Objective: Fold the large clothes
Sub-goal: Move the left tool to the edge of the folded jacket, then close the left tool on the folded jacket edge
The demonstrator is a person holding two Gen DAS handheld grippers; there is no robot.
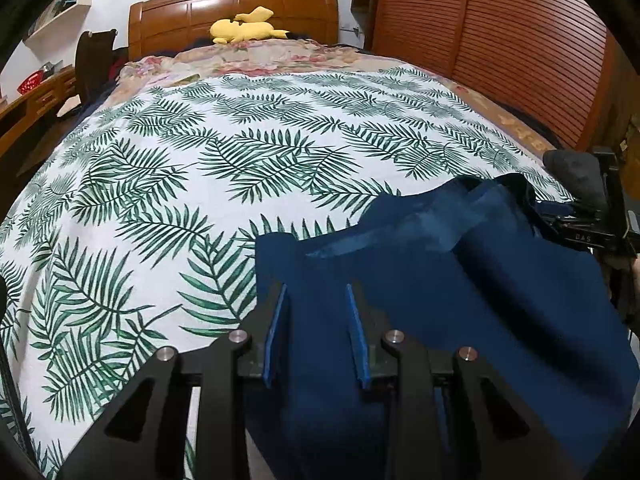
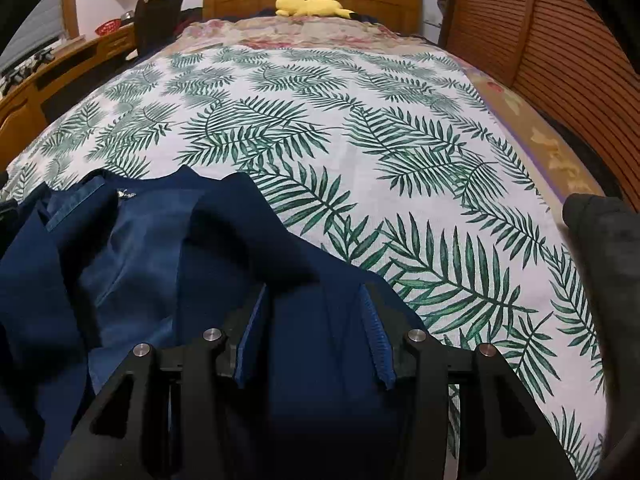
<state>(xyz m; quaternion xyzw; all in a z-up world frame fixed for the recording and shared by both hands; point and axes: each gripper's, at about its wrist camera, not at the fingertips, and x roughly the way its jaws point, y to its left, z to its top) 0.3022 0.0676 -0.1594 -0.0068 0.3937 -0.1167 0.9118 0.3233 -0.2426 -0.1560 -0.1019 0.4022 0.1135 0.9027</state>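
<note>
A dark blue garment (image 1: 460, 300) lay bunched at the near end of the bed, on a white sheet printed with green palm leaves (image 1: 180, 168). The left gripper (image 1: 316, 292) pointed down over the garment's left edge; its blue-padded jaws stood a little apart with blue cloth between and below them, and whether they pinched the fabric could not be told. In the right wrist view the right gripper (image 2: 314, 292) reached over the garment's right side, its jaws spread wider, with a fold of the cloth rising between them; whether the pads pressed on it could not be told either. The garment's paler lining and collar showed (image 2: 120, 248) to the left of that gripper. At the far end of the bed a yellow plush toy (image 1: 248, 30) rested against the wooden headboard (image 1: 232, 8), and a slatted wooden wardrobe (image 1: 500, 40) stood along the right side.
</note>
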